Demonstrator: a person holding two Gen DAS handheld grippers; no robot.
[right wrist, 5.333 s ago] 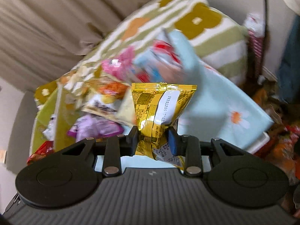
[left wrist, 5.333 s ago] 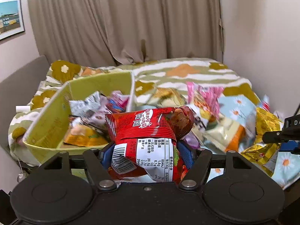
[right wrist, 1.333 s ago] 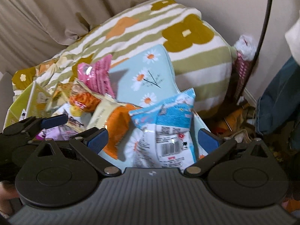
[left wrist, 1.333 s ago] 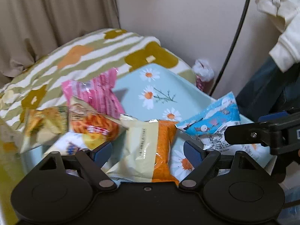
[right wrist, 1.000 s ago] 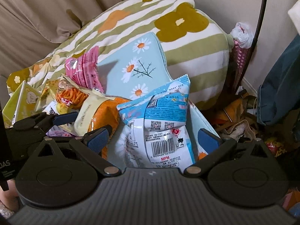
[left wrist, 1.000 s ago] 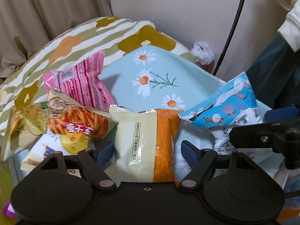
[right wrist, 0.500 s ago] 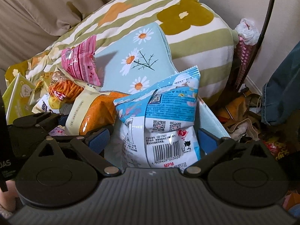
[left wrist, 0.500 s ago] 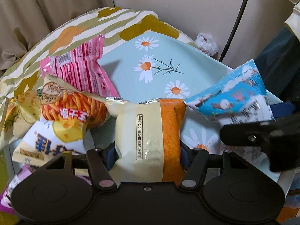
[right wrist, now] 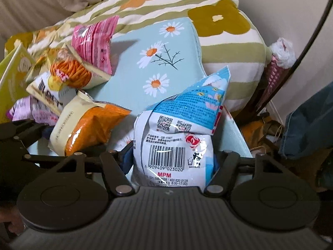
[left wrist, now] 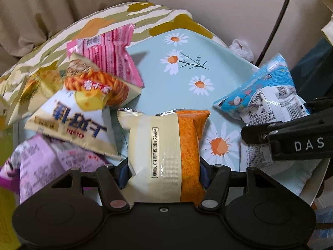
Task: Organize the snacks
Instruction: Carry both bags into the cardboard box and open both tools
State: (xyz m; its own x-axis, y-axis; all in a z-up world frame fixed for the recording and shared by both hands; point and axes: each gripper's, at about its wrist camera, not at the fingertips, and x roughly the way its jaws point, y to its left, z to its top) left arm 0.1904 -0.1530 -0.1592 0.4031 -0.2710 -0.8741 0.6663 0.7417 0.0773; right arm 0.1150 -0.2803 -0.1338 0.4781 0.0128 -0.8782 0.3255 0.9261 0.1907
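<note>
A cream and orange snack packet stands between the jaws of my left gripper. The jaws are closing, and both blue pads press on its sides. In the right wrist view a blue and white packet with a barcode sits in my right gripper. Those jaws are closing too, and the pads touch the bag's flanks. The same blue packet shows at the right of the left wrist view, behind one of the right gripper's fingers. Both packets rest on a pale blue daisy cushion.
Left of the held packets lie a pink packet, an orange-stick packet, a white cheese packet and a purple one. A yellow-green box stands far left. A striped flowered blanket lies behind, with a black cable and floor clutter at the right.
Both grippers stood wide open over the packets a second ago. The left jaws closed onto the cream and orange packet, then the right jaws drew in on the blue and white one.
</note>
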